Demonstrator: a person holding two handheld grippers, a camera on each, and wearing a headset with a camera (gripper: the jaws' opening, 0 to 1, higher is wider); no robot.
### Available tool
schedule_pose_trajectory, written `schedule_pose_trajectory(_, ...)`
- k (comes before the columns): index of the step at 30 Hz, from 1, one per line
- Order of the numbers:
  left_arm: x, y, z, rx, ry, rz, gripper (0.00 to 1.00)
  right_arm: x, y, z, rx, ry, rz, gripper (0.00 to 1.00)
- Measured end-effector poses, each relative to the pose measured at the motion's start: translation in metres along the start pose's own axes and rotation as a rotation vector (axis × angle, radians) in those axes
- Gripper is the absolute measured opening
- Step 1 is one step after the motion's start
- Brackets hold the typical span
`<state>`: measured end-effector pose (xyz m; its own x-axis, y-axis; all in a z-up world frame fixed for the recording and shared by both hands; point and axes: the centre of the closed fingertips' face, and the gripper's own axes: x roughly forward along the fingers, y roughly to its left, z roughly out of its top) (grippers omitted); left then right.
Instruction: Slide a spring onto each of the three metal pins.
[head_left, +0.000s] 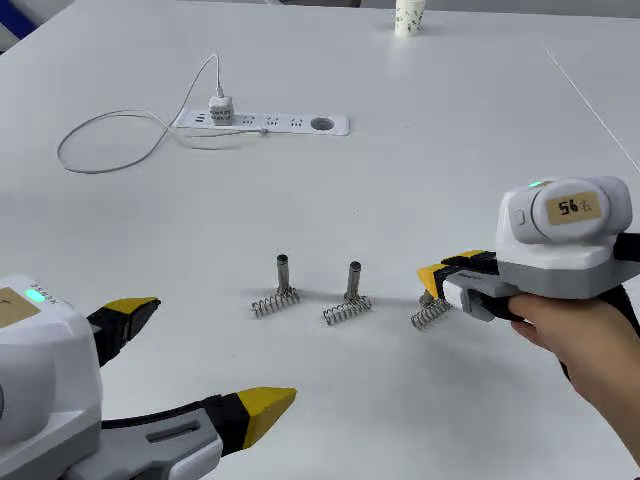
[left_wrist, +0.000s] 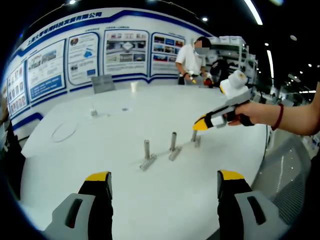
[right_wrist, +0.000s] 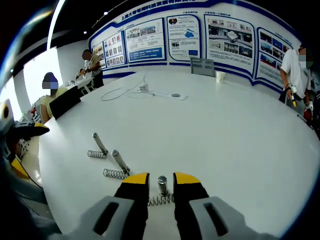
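White round table (head_left: 400, 200). Yellow-tipped grey left gripper (head_left: 215, 352), near left, jaws wide apart. Right gripper (head_left: 435, 283) hides the rightmost steel pin (right_wrist: 162, 184) in head view (its own view: jaws narrowly apart, flanking it). Coiled wire springs (head_left: 346, 311) lie beside each pin.

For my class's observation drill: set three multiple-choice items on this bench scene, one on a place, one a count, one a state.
1. Where is the rightmost pin?
A. between the jaws of the right gripper
B. lying flat
C. standing on a spring

2. How many springs lie on the table?
A. one
B. three
C. five

3. How is the left gripper?
A. shut on a spring
B. shut on a pin
C. wide open, holding nothing

Answers: A, the right gripper view shows it upright between those jaws; B, one lies at each pin's foot; C, its jaws stand far apart.
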<state>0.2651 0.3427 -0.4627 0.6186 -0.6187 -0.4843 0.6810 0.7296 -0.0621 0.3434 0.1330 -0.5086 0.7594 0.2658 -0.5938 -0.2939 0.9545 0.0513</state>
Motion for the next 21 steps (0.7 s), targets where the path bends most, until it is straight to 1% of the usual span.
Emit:
schedule_pose_trajectory(2,0.0,0.001,0.0,0.003,0.0,0.002,0.88,-0.003,0.001,0.004,0.008,-0.014,0.004,0.2)
schedule_pose_trajectory(4,0.002,0.002,-0.002,0.009,0.008,0.002,0.87,-0.007,0.003,0.008,0.009,-0.027,0.015,0.23)
schedule_pose_trajectory(6,0.003,0.006,-0.002,0.024,0.012,0.016,0.87,-0.01,0.006,0.012,-0.011,-0.043,0.026,0.25)
schedule_pose_trajectory(8,0.004,0.008,-0.002,0.036,0.01,0.023,0.87,-0.013,0.008,0.015,-0.015,-0.05,0.034,0.27)
schedule_pose_trajectory(10,0.006,0.011,-0.002,0.042,0.012,0.027,0.87,-0.017,0.012,0.018,-0.02,-0.061,0.052,0.3)
schedule_pose_trajectory(18,0.013,0.018,-0.004,0.06,0.025,0.024,0.84,-0.028,0.026,0.021,-0.066,-0.065,0.114,0.41)
schedule_pose_trajectory(20,0.015,0.019,-0.005,0.061,0.031,0.021,0.82,-0.03,0.028,0.022,-0.067,-0.066,0.125,0.43)
schedule_pose_trajectory(21,0.017,0.02,-0.005,0.065,0.036,0.022,0.81,-0.031,0.03,0.022,-0.068,-0.067,0.14,0.45)
